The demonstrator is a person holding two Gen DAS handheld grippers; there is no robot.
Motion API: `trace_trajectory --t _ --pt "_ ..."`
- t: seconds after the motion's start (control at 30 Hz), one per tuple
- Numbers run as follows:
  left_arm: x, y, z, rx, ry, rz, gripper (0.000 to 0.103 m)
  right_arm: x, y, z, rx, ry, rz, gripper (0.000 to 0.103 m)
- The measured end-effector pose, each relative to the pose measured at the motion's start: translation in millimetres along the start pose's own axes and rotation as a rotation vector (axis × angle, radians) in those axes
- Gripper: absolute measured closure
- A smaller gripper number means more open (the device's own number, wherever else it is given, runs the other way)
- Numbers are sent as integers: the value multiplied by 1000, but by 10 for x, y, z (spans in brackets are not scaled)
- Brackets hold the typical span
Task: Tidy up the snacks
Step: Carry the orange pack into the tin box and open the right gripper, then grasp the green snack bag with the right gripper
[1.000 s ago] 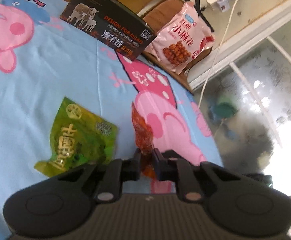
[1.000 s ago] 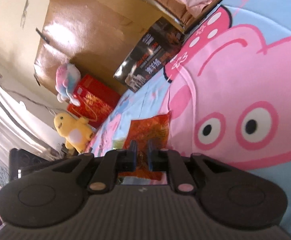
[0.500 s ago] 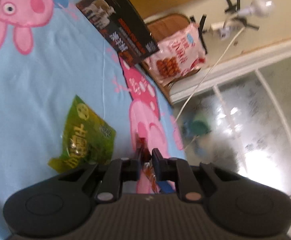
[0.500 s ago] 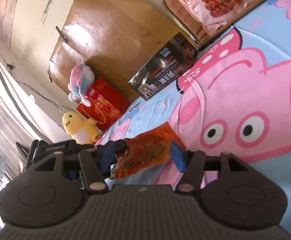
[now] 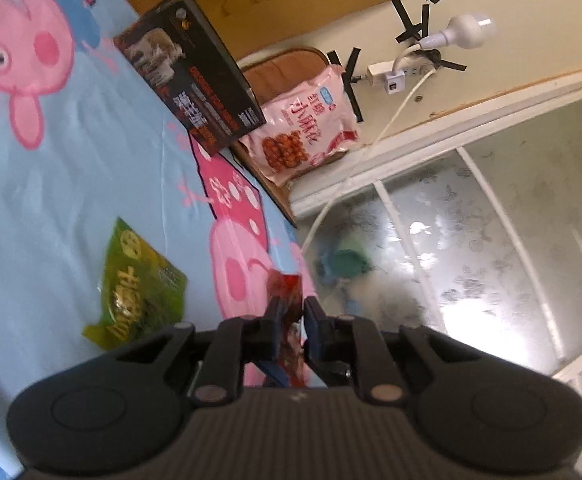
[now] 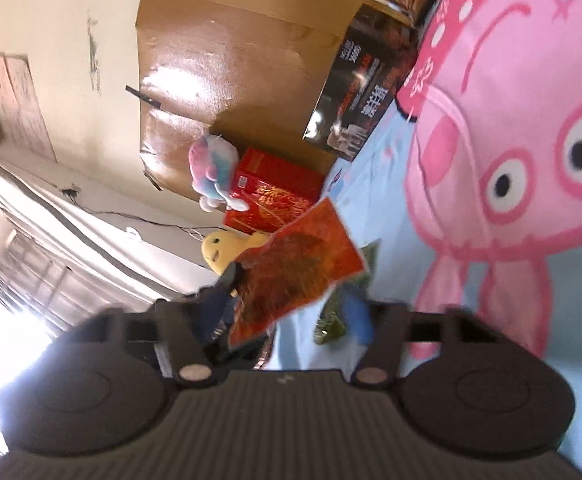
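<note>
Red snack packet is pinched upright, above the cartoon-pig bedsheet, by the closed left gripper, while the right gripper, parted and just narrowing, is clear of it; a slip onto the sheet is risked by that thin edge hold.

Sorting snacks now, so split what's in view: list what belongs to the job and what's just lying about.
Job: red snack packet clamped in left gripper; right gripper open, jaws just closing; green snack packet; pink snack bag.

Lying about: black box, red box, plush toys, lamp.
</note>
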State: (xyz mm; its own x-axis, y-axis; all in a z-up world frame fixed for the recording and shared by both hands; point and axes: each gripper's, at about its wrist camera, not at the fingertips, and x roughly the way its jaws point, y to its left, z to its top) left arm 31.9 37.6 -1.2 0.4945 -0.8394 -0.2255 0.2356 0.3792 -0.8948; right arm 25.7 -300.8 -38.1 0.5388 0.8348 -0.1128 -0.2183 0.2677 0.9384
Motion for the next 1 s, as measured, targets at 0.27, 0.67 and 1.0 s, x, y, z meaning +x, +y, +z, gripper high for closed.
trace_trajectory --t 0.27,0.67,1.0 --pt "149 -163 607 114 -17 81 88 257 410 299 -222 -17 -108 76" --pt "989 -234 2132 254 -124 318 78 1515 600 1716 -447 -68 -239 78" --pt "1045 -272 1971 376 -98 432 53 1763 526 1757 -720 -255 -610 38"
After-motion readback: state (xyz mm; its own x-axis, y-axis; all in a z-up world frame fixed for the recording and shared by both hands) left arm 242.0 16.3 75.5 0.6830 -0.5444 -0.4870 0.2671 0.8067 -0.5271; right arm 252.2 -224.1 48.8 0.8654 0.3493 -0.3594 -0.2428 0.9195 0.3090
